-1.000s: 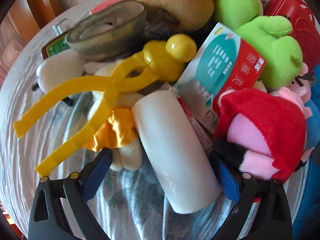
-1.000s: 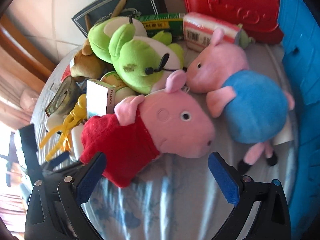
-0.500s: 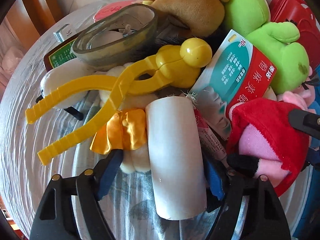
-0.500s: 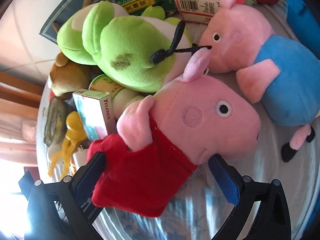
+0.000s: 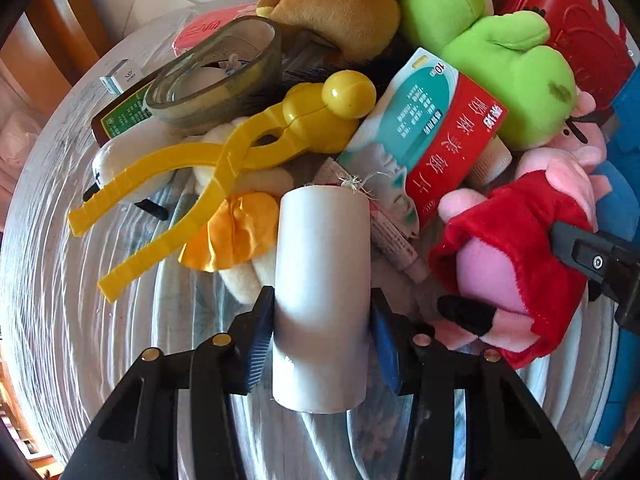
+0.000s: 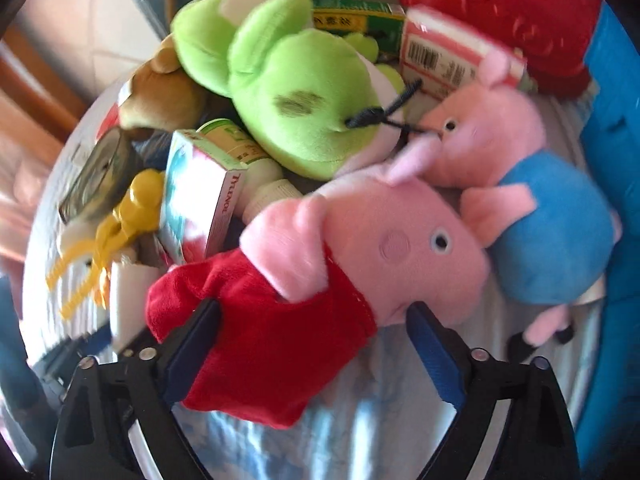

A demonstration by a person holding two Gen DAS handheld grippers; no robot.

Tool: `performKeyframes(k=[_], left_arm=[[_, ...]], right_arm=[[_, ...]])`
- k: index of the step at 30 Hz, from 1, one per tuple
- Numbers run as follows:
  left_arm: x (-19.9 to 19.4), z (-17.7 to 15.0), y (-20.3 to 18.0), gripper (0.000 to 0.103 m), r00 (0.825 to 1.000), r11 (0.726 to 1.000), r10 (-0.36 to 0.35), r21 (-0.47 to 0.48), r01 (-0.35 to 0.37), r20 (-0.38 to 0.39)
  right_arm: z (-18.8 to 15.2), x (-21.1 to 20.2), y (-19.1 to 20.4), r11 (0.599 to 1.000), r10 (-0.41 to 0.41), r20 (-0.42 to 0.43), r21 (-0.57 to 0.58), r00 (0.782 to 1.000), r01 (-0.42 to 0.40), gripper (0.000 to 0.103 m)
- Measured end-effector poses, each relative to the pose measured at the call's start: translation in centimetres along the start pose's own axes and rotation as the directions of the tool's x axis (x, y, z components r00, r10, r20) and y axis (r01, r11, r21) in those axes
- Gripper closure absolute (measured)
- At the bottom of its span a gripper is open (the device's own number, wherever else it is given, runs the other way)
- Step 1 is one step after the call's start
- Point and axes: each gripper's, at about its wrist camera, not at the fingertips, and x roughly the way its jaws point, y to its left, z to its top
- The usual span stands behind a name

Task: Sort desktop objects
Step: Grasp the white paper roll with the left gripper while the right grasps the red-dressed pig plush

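Note:
A white cylinder (image 5: 322, 260) lies on the patterned tablecloth, pointing into a heap of toys and boxes. My left gripper (image 5: 322, 328) is closing on it, and both blue pads rest against its sides near its close end. A pink pig plush in a red dress (image 6: 360, 248) lies between the jaws of my right gripper (image 6: 312, 332). Those jaws are closing too: the left pad brushes the red dress and the right one sits under the snout, neither clearly squeezing. The left wrist view also shows this pig plush (image 5: 516, 248), with a black right-gripper finger (image 5: 592, 260) beside it.
Piled behind are yellow plastic tongs (image 5: 224, 160), a teal and red medicine box (image 5: 432, 128), a green frog plush (image 5: 500, 52), a brown bear plush (image 5: 340, 4) and a glass dish (image 5: 216, 76). A pig plush in blue (image 6: 552, 216), a red case (image 6: 500, 12) and a blue bin (image 6: 612, 160) lie right.
The left jaws have come in from wide open until they meet the white cylinder. The right gripper has moved in over the red-dress pig and its jaws have begun to narrow.

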Motion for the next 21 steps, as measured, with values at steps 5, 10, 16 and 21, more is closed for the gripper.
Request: performKeyframes(k=[5, 10, 16, 21], left_arm=[[-1.2, -0.4, -0.1, 0.058, 0.998, 0.999, -0.050, -0.001, 0.050, 0.035], [-4.3, 1.7, -0.6, 0.058, 0.983, 0.998, -0.065, 0.031, 0.060, 0.171], [-3.4, 4.8, 0.2, 0.058, 0.974, 0.995, -0.088, 0.063, 0.076, 0.210], [0.4, 3.5, 0.3, 0.058, 0.983, 0.994, -0.104, 0.053, 0.097, 0.154]], right_arm=[[-0.5, -0.7, -1.9, 0.990, 0.105, -0.057, 0.104, 0.993, -0.099, 0.015], [-0.6, 0.6, -3.7, 0.931, 0.234, -0.065, 0.303, 0.970, -0.205, 0.007], [1.0, 1.8, -3.1, 0.896, 0.262, -0.046, 0.381, 0.964, -0.226, 0.000], [1.9, 3.6, -1.9, 0.944, 0.130, -0.080, 0.314, 0.988, -0.099, 0.000]])
